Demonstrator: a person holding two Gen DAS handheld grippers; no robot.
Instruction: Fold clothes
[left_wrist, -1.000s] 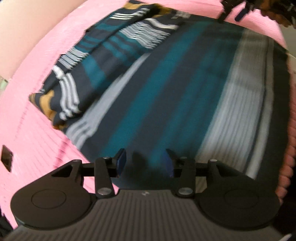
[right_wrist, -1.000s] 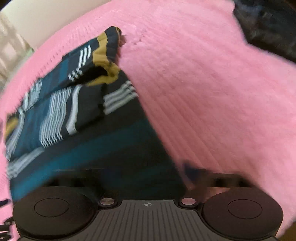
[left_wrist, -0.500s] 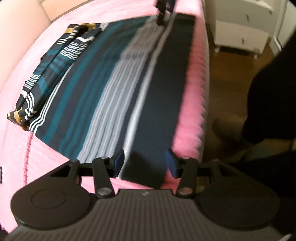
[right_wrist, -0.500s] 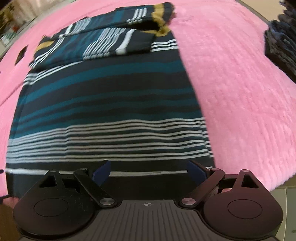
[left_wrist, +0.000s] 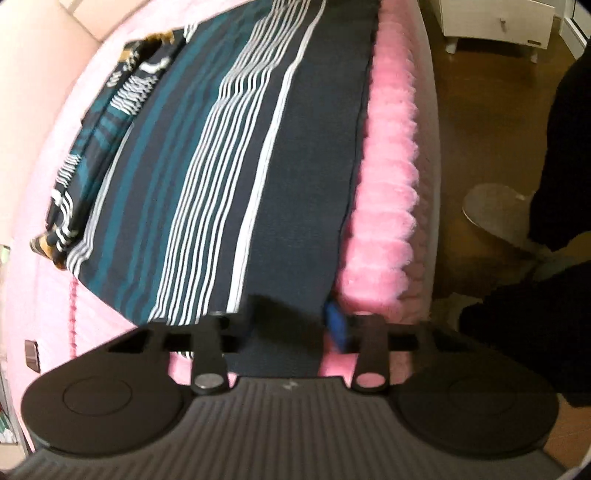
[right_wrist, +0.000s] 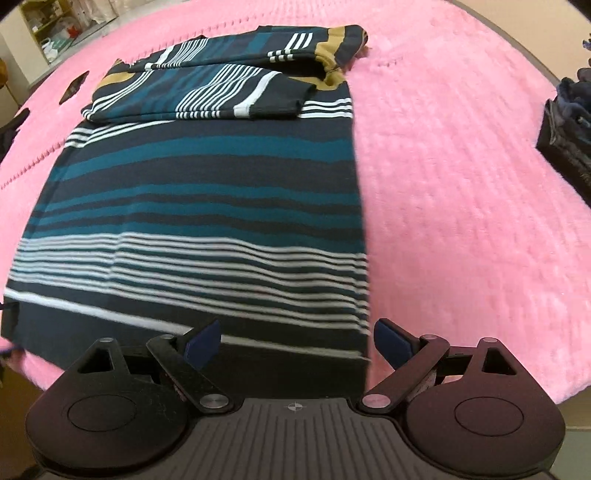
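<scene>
Striped shirt (right_wrist: 207, 206) lying flat on the pink bed cover (right_wrist: 461, 184), sleeves already folded in at the far end, hem lying along the bed's near edge. Right gripper (right_wrist: 295, 341) is hovering over the hem's right corner, jaws wide apart and holding nothing. Left gripper (left_wrist: 291, 321) is sitting at the hem's opposite corner, jaws apart with the dark hem band between them; whether the pads are touching cloth cannot be told through the blur.

Risks, as judged: the jaws may be pinching only the top layer, so the shirt separates when lifted; they may be catching the plush cover along with the hem; uneven lifting at the two corners would skew the fold and disturb the tucked sleeves.
</scene>
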